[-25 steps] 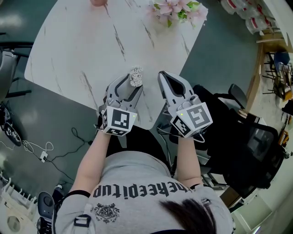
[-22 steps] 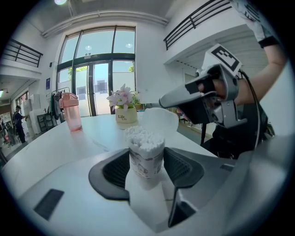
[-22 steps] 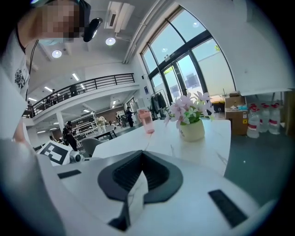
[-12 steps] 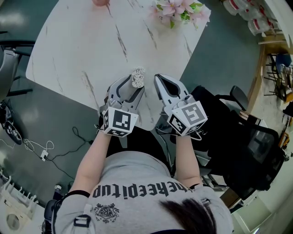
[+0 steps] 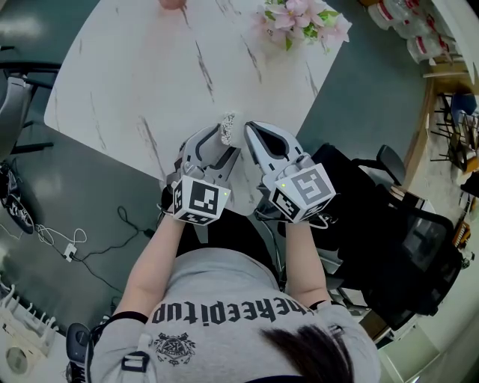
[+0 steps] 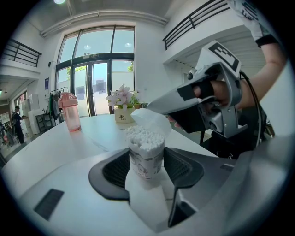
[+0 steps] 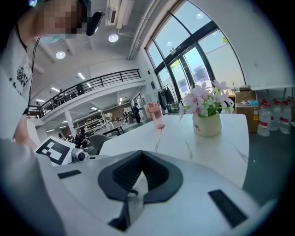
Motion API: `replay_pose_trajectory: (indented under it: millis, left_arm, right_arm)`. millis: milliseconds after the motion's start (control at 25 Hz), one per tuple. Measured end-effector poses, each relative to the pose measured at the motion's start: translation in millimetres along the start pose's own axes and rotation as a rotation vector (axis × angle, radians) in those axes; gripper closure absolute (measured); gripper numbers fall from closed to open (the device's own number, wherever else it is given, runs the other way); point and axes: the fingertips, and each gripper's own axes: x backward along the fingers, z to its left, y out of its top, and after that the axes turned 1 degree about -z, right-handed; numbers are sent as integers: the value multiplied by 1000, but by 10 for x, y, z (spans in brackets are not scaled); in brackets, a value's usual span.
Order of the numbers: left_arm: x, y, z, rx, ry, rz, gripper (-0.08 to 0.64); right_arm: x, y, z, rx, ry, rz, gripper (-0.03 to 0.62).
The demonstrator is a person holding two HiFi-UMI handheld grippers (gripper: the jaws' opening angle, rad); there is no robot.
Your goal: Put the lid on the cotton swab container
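The person stands at the near edge of a white marble table (image 5: 135, 67) with both grippers held close together in front of them. The left gripper (image 5: 224, 146) is clenched on the cotton swab container (image 6: 146, 156), one pad pressing on each side of its lower half. The container stands upright, open, with the white swab heads packed tight and showing above its rim. I cannot tell whether its base rests on the table.

Just to the right of the container is the right gripper (image 5: 252, 136), its nose pointing in toward the swabs. Its jaws are pinched together on the lid (image 6: 152, 120), a pale, cloudy plastic piece. The lid hangs tilted just behind and above the swab heads, not seated on the container.

Well beyond the container, at the far side of the table, stand a small pot of pink flowers (image 5: 303, 16) and a pink bottle (image 6: 69, 110). A black office chair (image 5: 419, 239) stands on the floor off to the right of the container.
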Motion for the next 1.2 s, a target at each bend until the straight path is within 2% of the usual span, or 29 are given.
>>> replay_pose_trajectory:
  millis: [600,800,1200]
  left_arm:
    - [-8,0,2,5,-11,-8,321]
    - [-3,-1,0,7,-17,-13,321]
    - [9,5,10,-3,-25,-19,319]
  right_arm:
    - [-223,-74,151,74,59,101,580]
    - [-248,-86,162,70,70,125,580]
    - [-292,-111,180,131,51,215,581]
